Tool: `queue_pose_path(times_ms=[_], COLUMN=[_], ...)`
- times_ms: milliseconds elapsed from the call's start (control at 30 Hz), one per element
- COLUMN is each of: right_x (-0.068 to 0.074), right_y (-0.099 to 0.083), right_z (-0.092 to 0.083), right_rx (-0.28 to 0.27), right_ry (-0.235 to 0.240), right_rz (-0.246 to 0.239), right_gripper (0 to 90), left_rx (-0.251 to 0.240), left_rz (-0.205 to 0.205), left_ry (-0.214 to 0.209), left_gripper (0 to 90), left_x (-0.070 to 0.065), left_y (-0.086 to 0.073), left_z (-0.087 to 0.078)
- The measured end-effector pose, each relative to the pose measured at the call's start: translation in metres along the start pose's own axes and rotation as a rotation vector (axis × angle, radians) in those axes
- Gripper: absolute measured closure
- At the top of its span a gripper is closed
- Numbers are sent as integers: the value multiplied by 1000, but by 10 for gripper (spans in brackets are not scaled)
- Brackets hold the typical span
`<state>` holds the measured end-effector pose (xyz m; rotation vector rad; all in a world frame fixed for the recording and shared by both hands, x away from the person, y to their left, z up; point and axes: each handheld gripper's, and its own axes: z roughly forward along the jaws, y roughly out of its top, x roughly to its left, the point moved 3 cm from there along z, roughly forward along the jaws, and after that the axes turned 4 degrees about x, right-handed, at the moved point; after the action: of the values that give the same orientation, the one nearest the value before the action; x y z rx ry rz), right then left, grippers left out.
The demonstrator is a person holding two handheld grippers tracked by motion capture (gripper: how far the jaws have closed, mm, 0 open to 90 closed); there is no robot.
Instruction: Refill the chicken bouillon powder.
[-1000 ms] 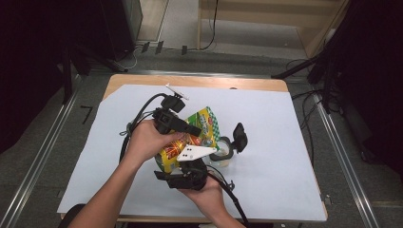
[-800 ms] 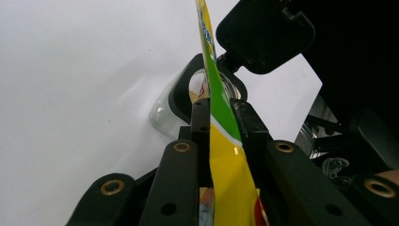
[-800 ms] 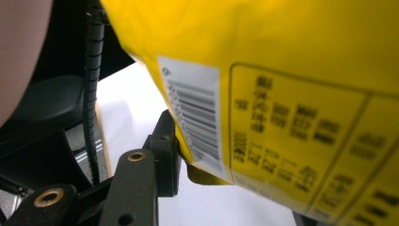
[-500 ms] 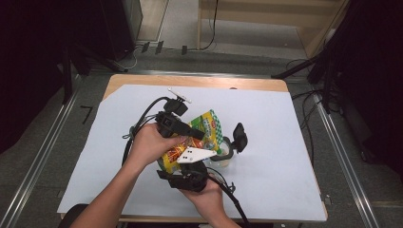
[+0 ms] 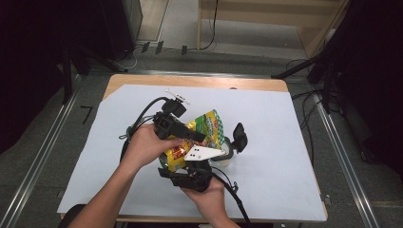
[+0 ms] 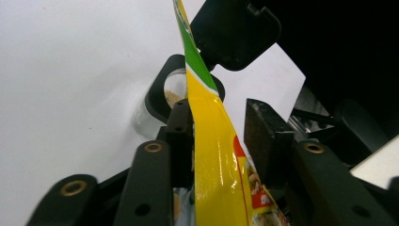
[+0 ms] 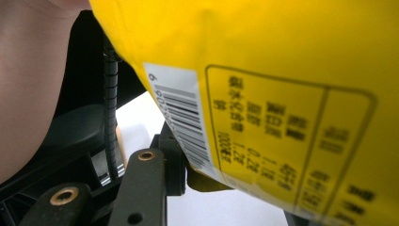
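Since the earlier high view the hands have hardly shifted; what has changed is the left gripper (image 5: 202, 138), whose jaws have just been opening, with the snack bag (image 5: 197, 137) between them. In the left gripper view the bag's edge (image 6: 211, 155) lies against the left-hand jaw while a clear gap stands before the right-hand pad, so that claw is apart and not pressing. The right gripper (image 5: 197, 164) has been closing a little; its view shows one jaw touching the bag's lower back edge (image 7: 197, 169), the other jaw hidden, so I cannot tell whether it clamps.

The relation that matters: the bag stands tilted over the middle of the white table sheet (image 5: 285, 156), its long axis running from the near hands up and away to the right, mouth end above a small clear jar (image 5: 227, 154) with a black rim and flipped-up lid (image 5: 239, 136). The jar sits just right of both claws, nearer the right hand.

The bag is glossy yellow with a green band, a barcode and a printed table on its back.
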<state>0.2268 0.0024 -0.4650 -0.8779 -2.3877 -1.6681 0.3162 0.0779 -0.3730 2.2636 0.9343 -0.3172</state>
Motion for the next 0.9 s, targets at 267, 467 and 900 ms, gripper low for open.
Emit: queue_pose_path(times_ms=[267,467,900], right_x=[3,10,9], right_y=[-1,-2,0], right_z=[2,5,4], right_rx=[20,49,49], right_ry=[-33,-83,-145], right_rz=[-47,-135,-148], right_gripper=[618,553,615], left_rx=[26,32,-18], left_rz=[13,-1,-20], left_ry=[61,61,34], left_gripper=[857,876,780], left_x=[-3,-1,0], left_y=[-1,-1,3], left_z=[1,0,-1])
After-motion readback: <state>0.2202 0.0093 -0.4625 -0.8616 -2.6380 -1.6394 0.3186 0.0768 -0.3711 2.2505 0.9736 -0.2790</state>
